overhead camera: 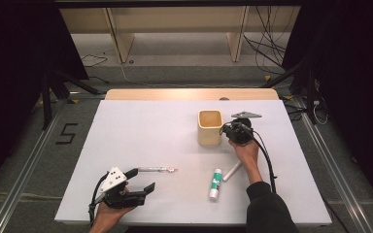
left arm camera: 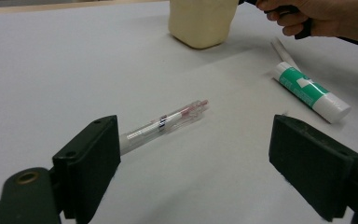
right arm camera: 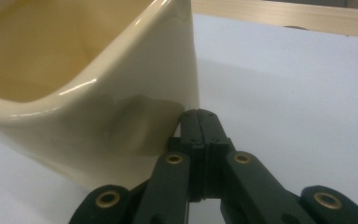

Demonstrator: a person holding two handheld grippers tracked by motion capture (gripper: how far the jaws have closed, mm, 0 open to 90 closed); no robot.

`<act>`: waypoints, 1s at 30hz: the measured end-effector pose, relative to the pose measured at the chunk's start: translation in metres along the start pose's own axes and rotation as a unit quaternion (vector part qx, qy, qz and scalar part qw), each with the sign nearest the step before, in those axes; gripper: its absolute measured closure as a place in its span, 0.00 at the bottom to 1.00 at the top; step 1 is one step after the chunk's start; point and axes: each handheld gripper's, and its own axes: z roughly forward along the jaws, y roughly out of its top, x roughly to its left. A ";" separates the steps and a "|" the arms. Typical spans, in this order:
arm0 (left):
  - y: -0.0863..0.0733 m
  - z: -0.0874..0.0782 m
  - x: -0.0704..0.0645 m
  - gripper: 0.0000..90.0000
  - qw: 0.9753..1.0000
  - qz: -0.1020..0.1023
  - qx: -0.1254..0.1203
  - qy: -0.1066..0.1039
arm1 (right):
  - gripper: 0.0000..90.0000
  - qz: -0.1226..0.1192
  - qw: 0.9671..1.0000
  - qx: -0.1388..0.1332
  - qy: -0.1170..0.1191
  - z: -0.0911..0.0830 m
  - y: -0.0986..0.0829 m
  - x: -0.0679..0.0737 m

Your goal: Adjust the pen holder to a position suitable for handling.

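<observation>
A cream square cup (overhead camera: 209, 127) stands upright right of the table's middle. My right gripper (overhead camera: 224, 129) is against the cup's right wall, jaws shut with nothing between them. In the right gripper view the shut gripper (right arm camera: 199, 115) reaches the cup's glossy side (right arm camera: 98, 98) just below the rim. My left gripper (overhead camera: 143, 178) is open at the near left. A clear pen (overhead camera: 156, 169) lies just beyond it. In the left gripper view the pen (left arm camera: 165, 122) lies flat ahead of the open gripper (left arm camera: 195, 140), its near end hidden behind the left jaw.
A green-and-white glue stick (overhead camera: 216, 184) lies right of the pen, also visible as the glue stick (left arm camera: 310, 91). A thin white stick (overhead camera: 232, 171) lies beside it under the right forearm. The white board (overhead camera: 141, 126) covers a wooden table; floor and cables lie beyond.
</observation>
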 end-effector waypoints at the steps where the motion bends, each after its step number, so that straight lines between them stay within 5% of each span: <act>1: 0.000 0.000 0.000 0.18 1.000 0.000 0.000 0.000 | 1.00 0.000 1.000 0.000 0.000 0.000 0.000 0.000; 20: 0.000 -0.001 0.000 0.18 1.000 -0.001 -0.001 0.000 | 1.00 -0.014 1.000 0.003 0.020 0.019 0.009 0.033; 30: 0.000 -0.001 0.000 0.18 1.000 0.001 0.000 0.000 | 1.00 -0.013 1.000 0.003 0.026 0.021 0.009 0.039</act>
